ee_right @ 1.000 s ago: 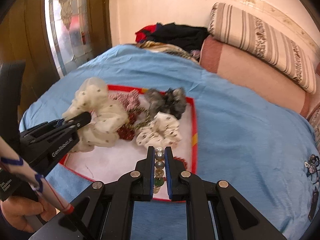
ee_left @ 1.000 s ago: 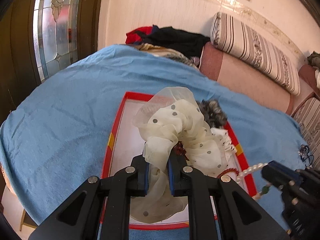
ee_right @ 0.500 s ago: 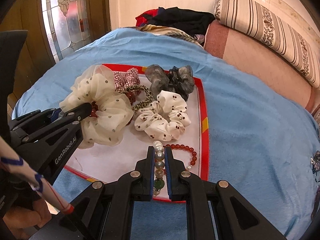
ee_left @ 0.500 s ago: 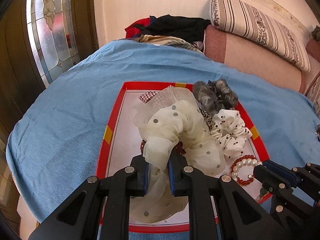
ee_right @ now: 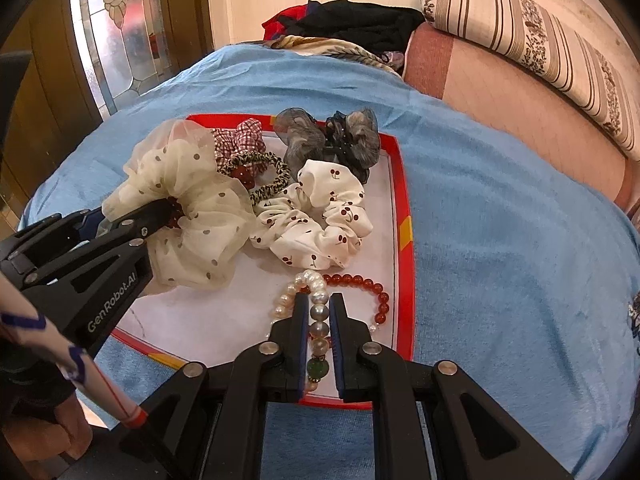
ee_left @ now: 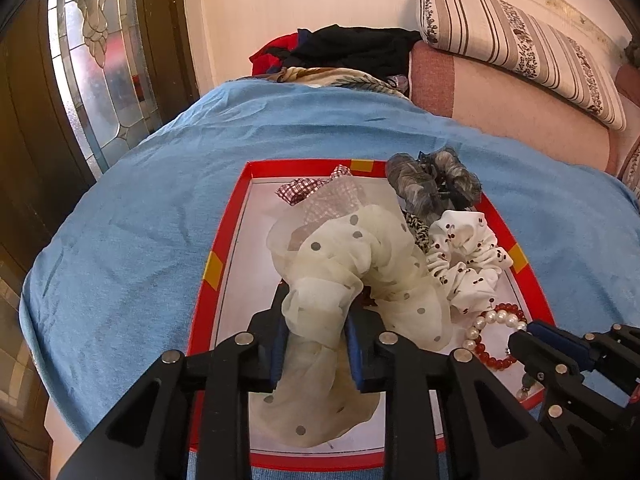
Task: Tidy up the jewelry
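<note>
A red-rimmed tray [ee_left: 224, 240] [ee_right: 404, 200] lies on a blue blanket. My left gripper [ee_left: 316, 320] [ee_right: 168, 206] has a cream dotted scrunchie [ee_left: 360, 256] [ee_right: 192, 200] bunched between its pads. Its jaws are opening, and the scrunchie rests on the tray floor. My right gripper [ee_right: 319, 298] [ee_left: 520, 338] is low over the tray's near right corner. A pearl bracelet [ee_right: 308, 280] [ee_left: 476, 328] with a green bead runs between its pads; these jaws are opening too. A red bead bracelet [ee_right: 360, 280] lies beside it.
Also in the tray are a cherry-print scrunchie [ee_right: 320, 216], a grey scrunchie [ee_right: 332, 140], a red check scrunchie [ee_right: 240, 144] and a striped hair tie [ee_right: 276, 184]. A pink sofa with a striped cushion [ee_left: 520, 40] and piled clothes [ee_left: 352, 52] lies behind. A glass door [ee_left: 100, 80] stands left.
Both grippers sank toward the tray. The bracelet came down from above the rim onto the tray floor. The left jaws stand visibly wider around the scrunchie.
</note>
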Tool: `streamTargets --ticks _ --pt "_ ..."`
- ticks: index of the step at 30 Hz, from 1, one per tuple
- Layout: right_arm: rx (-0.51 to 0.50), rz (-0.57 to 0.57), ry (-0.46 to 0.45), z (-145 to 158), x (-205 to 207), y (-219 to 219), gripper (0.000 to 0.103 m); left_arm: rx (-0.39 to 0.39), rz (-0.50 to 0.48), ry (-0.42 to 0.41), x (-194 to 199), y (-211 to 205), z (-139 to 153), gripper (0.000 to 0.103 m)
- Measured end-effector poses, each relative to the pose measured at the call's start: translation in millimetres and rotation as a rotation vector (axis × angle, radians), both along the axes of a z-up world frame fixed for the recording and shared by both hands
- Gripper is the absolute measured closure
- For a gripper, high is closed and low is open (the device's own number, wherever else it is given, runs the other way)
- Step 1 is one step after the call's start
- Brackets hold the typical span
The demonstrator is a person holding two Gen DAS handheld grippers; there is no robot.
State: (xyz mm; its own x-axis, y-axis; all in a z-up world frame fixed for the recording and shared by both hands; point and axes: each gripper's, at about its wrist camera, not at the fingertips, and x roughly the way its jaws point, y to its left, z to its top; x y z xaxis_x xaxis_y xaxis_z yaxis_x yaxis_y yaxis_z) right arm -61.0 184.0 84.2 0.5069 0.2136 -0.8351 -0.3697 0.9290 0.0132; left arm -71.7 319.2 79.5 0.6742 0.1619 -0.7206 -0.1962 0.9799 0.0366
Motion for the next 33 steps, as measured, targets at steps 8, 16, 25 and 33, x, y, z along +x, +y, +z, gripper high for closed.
streamTargets --ticks 8,16,25,33 --pt "0.029 -0.009 -0.073 30 -9 -11 0.062 0.024 0.051 -0.079 -13 2 14 0.052" --pt "-0.015 -0.040 -0.230 84 -58 -46 0.038 0.040 0.170 -0.305 -86 -7 81 0.000" --pt "-0.091 -0.025 -0.326 110 -109 -70 0.017 0.135 0.290 -0.231 -150 -20 113 0.000" --pt "-0.085 -0.020 -0.334 112 -121 -82 0.017 0.168 0.316 -0.164 -161 -30 111 0.000"
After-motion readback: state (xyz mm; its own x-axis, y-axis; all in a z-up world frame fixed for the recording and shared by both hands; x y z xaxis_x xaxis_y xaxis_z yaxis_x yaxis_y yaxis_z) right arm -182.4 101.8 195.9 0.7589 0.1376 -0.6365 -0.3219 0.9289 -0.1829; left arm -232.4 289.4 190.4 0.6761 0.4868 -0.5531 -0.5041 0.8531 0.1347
